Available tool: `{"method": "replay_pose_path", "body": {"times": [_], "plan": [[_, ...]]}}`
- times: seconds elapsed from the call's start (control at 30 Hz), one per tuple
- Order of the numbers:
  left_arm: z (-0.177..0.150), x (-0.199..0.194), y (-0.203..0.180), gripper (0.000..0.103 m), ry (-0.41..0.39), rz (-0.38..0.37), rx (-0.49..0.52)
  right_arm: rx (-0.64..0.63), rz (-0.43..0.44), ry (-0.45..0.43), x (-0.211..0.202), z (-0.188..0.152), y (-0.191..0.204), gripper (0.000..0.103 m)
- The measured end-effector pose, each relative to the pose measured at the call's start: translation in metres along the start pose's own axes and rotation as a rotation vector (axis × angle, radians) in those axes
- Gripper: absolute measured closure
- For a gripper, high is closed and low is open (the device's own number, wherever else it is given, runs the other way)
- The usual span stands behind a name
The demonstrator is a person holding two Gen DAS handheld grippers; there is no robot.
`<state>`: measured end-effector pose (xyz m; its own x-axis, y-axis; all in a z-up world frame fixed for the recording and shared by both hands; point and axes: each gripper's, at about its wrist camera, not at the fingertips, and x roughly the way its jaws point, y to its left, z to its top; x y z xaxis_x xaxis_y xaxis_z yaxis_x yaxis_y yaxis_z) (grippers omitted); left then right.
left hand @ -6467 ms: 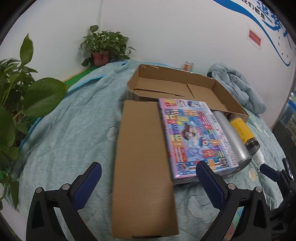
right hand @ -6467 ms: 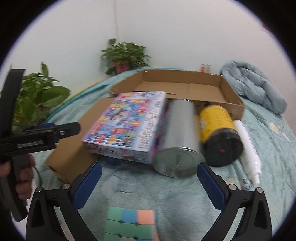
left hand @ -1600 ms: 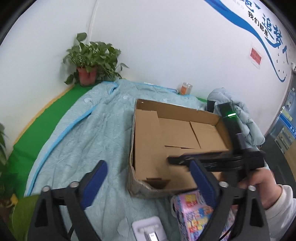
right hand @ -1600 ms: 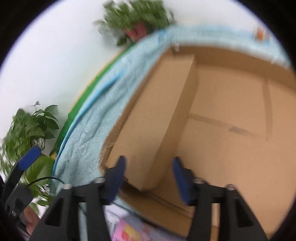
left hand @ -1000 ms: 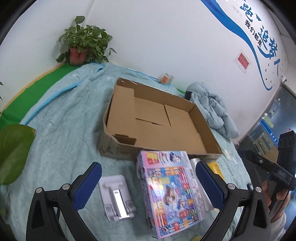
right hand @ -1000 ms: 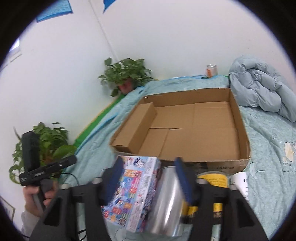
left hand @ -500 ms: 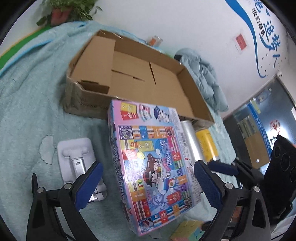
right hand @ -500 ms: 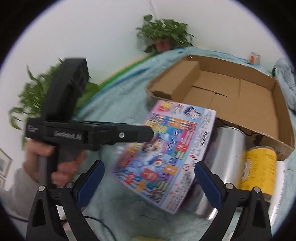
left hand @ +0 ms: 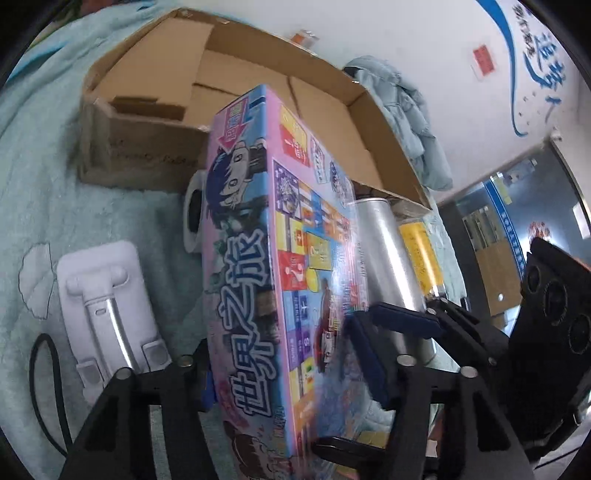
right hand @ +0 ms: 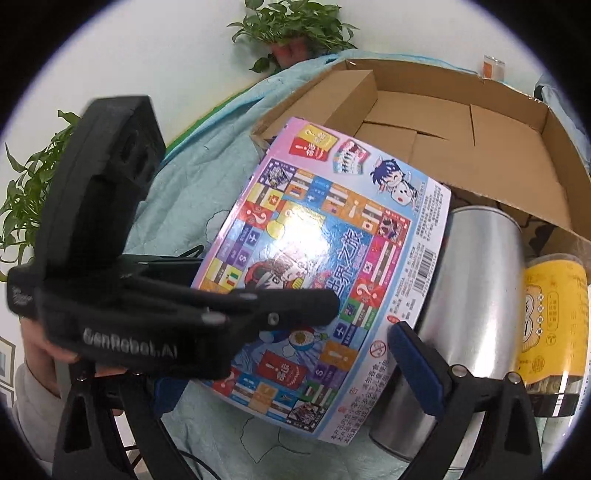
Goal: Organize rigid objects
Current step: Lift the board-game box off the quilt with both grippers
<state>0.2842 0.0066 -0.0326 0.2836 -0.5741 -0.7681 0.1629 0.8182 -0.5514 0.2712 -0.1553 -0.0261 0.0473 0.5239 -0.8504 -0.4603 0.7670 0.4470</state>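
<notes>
The colourful board game box (left hand: pixel 280 280) stands tipped up on its long edge on the teal bedspread, in front of the open cardboard box (left hand: pixel 147 147). My left gripper (left hand: pixel 284 373) has its jaws closing on it, and both pads (left hand: pixel 364 354) press its flat faces. In the right wrist view the game box (right hand: pixel 332 236) is tilted, with the left gripper's upper finger (right hand: pixel 288 306) across its printed top. My right gripper (right hand: pixel 291 384) is open, and the game box's near corner lies between its fingers untouched.
A silver can (right hand: pixel 472 288) and a yellow jar (right hand: pixel 554 317) lie right of the game box. A white phone stand (left hand: pixel 107 302) and a black cable (left hand: pixel 40 387) lie to its left. A bundled blue quilt (left hand: pixel 406 107) sits beyond the cardboard box (right hand: pixel 517 177). Potted plants (right hand: pixel 295 22) stand by the wall.
My left gripper came down and closed around the game box, which went from lying flat to tipped on its edge. My right gripper dropped lower and closer to the box.
</notes>
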Motion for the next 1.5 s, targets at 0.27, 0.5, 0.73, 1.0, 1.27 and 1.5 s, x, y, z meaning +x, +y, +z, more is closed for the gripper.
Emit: {"method": "replay_pose_path", "body": {"times": [0.27,0.5,0.73,1.0,1.27,1.5], "plan": [[-0.007,-0.005,-0.015,0.063,-0.021,0.007,0.077,-0.044,0.059,-0.025,0.0,-0.004,0.023,0.008],[-0.016,-0.009,-0.011,0.063,-0.009,-0.028,0.056,0.03,0.071,-0.014,0.001,-0.01,0.009,0.007],[-0.014,-0.035,0.001,0.041,-0.132,0.087,-0.006,0.066,0.111,-0.068,-0.014,-0.02,0.0,0.007],[-0.005,-0.041,0.009,0.039,-0.141,0.091,-0.013,0.135,0.147,-0.089,-0.021,-0.012,-0.012,0.007],[-0.001,-0.03,0.006,0.04,-0.099,0.064,0.017,0.141,0.05,-0.046,-0.014,-0.01,-0.012,0.006],[0.001,-0.027,0.006,0.041,-0.101,0.084,0.029,0.094,0.003,-0.024,-0.019,-0.012,-0.003,0.006]]}}
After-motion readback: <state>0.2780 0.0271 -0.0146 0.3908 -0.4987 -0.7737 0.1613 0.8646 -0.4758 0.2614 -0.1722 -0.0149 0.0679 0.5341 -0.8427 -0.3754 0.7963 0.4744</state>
